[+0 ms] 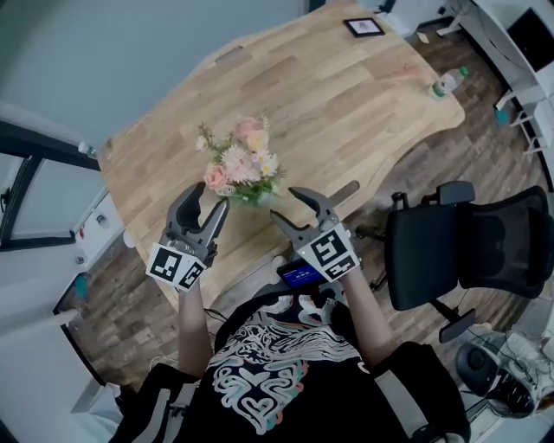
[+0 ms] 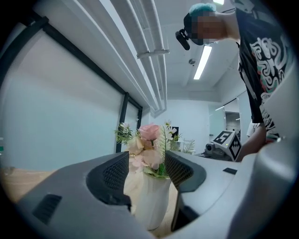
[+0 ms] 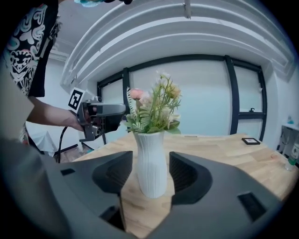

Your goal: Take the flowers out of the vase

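At the near edge of the wooden table [image 1: 346, 104], close to me, the white ribbed vase [image 3: 150, 163] stands upright with the flowers [image 1: 240, 161] in it: pink, peach and white blooms over green leaves, all above the rim. I have one gripper on either side of it. My left gripper [image 1: 208, 198] points level at the bunch with its jaws about half apart. Through its own view the vase and the lowest blooms line up in the gap, but neither pad touches them and it holds nothing. My right gripper [image 1: 290, 205] tilts a little downward with its jaws parted wider. In its view the vase body sits in the gap with bare table showing on both sides, so nothing is gripped there either. That view also shows the left gripper beyond the vase, held in a hand [image 3: 70, 122]. Farther along the table lie a small dark picture frame [image 1: 363, 27] and a bottle [image 1: 446, 84], well apart from the vase. A black office chair [image 1: 467, 251] stands to my right.
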The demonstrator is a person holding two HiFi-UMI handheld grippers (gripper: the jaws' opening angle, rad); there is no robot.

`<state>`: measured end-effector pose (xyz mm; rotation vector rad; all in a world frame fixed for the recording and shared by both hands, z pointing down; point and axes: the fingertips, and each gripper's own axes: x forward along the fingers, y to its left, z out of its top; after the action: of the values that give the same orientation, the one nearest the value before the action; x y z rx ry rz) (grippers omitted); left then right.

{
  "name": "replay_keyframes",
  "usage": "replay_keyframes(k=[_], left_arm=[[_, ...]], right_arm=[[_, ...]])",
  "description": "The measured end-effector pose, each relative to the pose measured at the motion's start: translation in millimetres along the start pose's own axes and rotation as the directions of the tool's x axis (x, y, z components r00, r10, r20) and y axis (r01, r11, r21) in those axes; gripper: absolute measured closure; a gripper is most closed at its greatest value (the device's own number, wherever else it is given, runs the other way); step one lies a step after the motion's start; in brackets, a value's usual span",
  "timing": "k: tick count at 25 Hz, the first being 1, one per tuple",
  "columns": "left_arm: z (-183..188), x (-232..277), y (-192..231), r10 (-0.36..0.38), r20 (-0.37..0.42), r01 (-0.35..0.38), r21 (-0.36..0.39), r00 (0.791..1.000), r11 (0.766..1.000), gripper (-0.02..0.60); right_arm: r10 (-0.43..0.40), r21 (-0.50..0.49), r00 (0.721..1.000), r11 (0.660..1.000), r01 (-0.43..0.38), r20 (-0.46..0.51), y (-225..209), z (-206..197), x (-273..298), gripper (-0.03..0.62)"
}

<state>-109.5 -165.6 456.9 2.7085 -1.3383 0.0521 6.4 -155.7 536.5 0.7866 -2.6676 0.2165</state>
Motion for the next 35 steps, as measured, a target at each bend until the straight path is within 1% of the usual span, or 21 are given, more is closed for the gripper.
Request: replay_keyframes(k=[1, 3, 4, 7, 18, 23, 25, 29, 35], left_arm=[[-1.0, 2.7, -1.5, -0.013, -0.006, 0.013, 0.003, 1.0, 1.0, 0.339], [-3.2, 8.3, -5.2, -0.038, -0.025, 0.039, 0.02, 0.999, 0.999, 0.27], [-4.6, 11.1, -7.3, -0.05, -0.04, 0.051, 0.034, 0.998, 0.998, 0.237], [-8.0, 20.4, -11.8, -0.077, -0.084, 0.083, 0.067, 0.994, 0.994, 0.19], [-9.4, 52.4, -3.1, -0.112, -0.072, 0.116, 0.054, 0.991, 0.992, 0.187], [-12.5, 59.5, -0.8, -0.132, -0.073, 0.135, 0.046, 0.989, 0.99, 0.188], [-13.3, 61.9, -1.1, -0.139, -0.079, 0.144, 0.058, 0.987, 0.988, 0.189], [-14.5, 65.6, 1.5, -0.149, -0.086, 0.156, 0.079, 0.985, 0.985, 0.19], [-17.4, 74.1, -0.9, -0.155, -0.084, 0.16, 0.061, 0.984, 0.985, 0.192]], right_arm=[[0.015, -0.005, 1.0, 1.0, -0.015, -0.014, 0.5, -2.7, 4.0, 0.357], [0.038, -0.01, 0.999, 0.999, -0.038, -0.029, 1.2, -5.2, 11.6, 0.348], [0.051, -0.013, 0.998, 0.999, -0.051, -0.033, 2.1, -5.1, 15.5, 0.314], [0.085, -0.032, 0.996, 0.996, -0.086, -0.042, 4.8, -4.6, 28.2, 0.312], [0.116, -0.065, 0.99, 0.991, -0.121, -0.073, -4.9, -8.8, 65.8, 0.312], [0.16, -0.092, 0.984, 0.982, -0.167, -0.075, 1.7, -7.5, 82.9, 0.312], [0.173, -0.114, 0.981, 0.976, -0.183, -0.091, 6.4, -7.6, 87.4, 0.312], [0.175, -0.138, 0.979, 0.972, -0.188, -0.103, 8.5, -7.2, 91.3, 0.312], [0.175, -0.149, 0.978, 0.97, -0.191, -0.113, 11.1, -7.3, 92.9, 0.312]])
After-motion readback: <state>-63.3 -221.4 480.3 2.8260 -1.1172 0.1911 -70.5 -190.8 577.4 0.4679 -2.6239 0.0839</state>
